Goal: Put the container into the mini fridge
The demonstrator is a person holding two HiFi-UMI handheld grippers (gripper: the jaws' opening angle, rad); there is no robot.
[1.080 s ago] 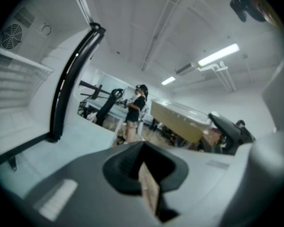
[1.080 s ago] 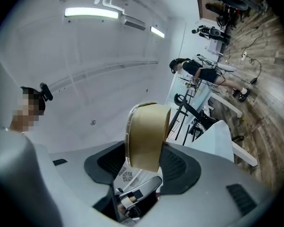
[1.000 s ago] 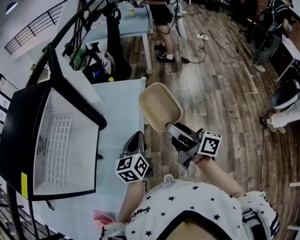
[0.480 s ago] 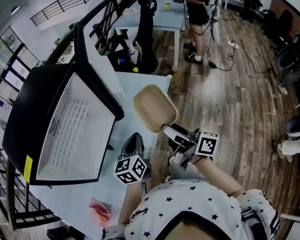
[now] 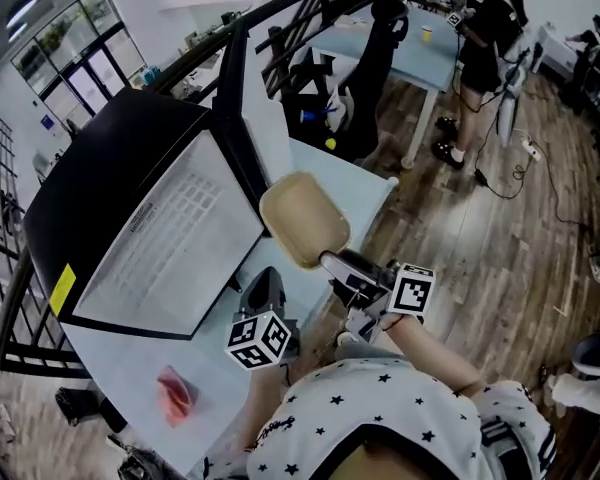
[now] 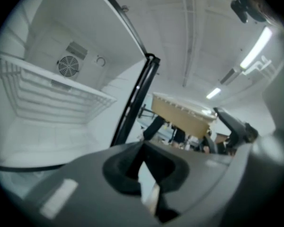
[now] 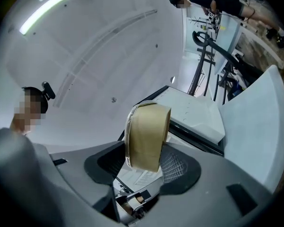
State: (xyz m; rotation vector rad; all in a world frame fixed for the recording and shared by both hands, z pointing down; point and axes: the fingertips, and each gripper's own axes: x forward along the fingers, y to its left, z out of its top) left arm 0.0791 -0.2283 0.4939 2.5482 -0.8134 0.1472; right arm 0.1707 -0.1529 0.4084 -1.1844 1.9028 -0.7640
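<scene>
The black mini fridge (image 5: 130, 218) stands open on the pale blue table (image 5: 358, 190), its white inside and wire shelf (image 6: 52, 91) facing me. My right gripper (image 5: 342, 268) is shut on the rim of the tan container (image 5: 302, 218) and holds it in the air, just right of the fridge's opening. In the right gripper view the container (image 7: 147, 129) stands on edge between the pads of the right gripper (image 7: 144, 162). My left gripper (image 5: 263, 293) hangs lower, jaws together and empty. In the left gripper view, the left gripper (image 6: 144, 176) points at the fridge, with the container (image 6: 182, 115) at its right.
The fridge door (image 5: 238, 93) stands swung back behind the opening. A pink crumpled thing (image 5: 175, 396) lies on the table's near end. A black chair (image 5: 365, 63) and another table with a person (image 5: 490, 28) are beyond. Wooden floor lies right of the table edge.
The head view has swung left, bringing the fridge opening nearer the centre. The held container now sits closer to the opening. The left gripper has hardly moved.
</scene>
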